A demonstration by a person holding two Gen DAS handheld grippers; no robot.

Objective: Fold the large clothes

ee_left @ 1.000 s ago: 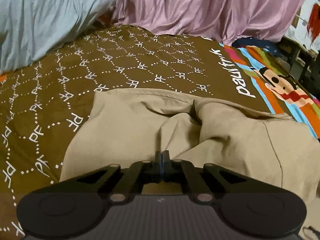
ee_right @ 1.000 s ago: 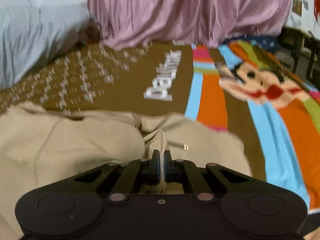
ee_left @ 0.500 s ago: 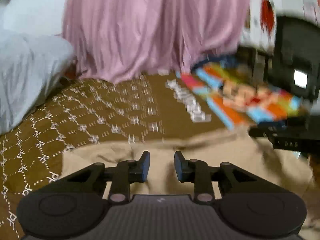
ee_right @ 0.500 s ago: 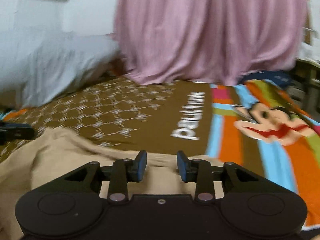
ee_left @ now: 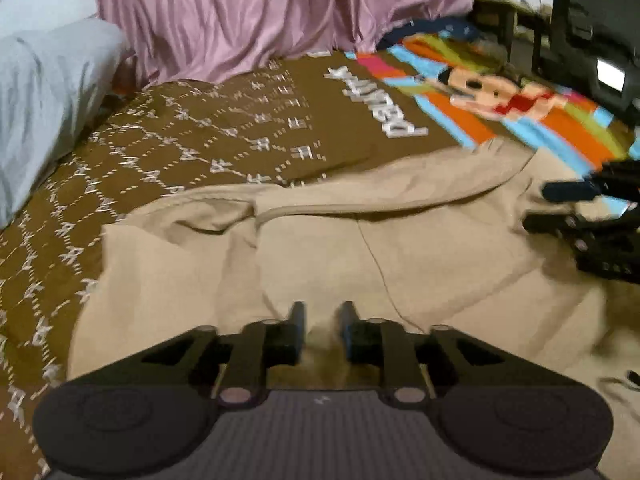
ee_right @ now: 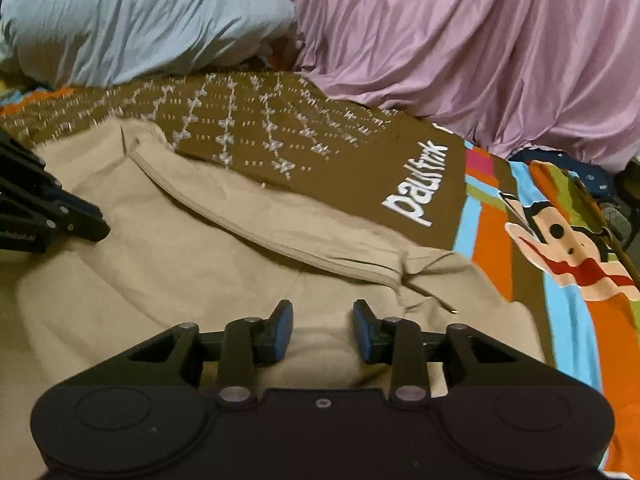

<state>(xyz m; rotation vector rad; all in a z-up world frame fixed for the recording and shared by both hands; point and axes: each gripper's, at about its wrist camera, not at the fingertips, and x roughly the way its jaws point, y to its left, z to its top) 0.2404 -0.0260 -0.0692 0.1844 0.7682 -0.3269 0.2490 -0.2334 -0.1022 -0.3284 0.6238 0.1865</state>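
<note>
A large beige garment (ee_left: 328,252) lies crumpled on the bed, with a folded hem band (ee_right: 280,232) running across its far side. My left gripper (ee_left: 322,316) is open and empty, low over the garment's near part. My right gripper (ee_right: 322,316) is open and empty over the garment's right part. The right gripper also shows at the right edge of the left wrist view (ee_left: 592,224). The left gripper shows at the left edge of the right wrist view (ee_right: 44,208).
The bed has a brown patterned cover (ee_left: 208,132) with a colourful monkey print (ee_right: 568,248) on the right. A grey pillow (ee_right: 132,20) lies at the back left. Pink cloth (ee_right: 480,52) hangs behind. Dark furniture (ee_left: 592,40) stands at the far right.
Both grippers were shut on the garment a second ago. They opened, let the cloth go and have since dropped low over it. The garment now lies flatter.
</note>
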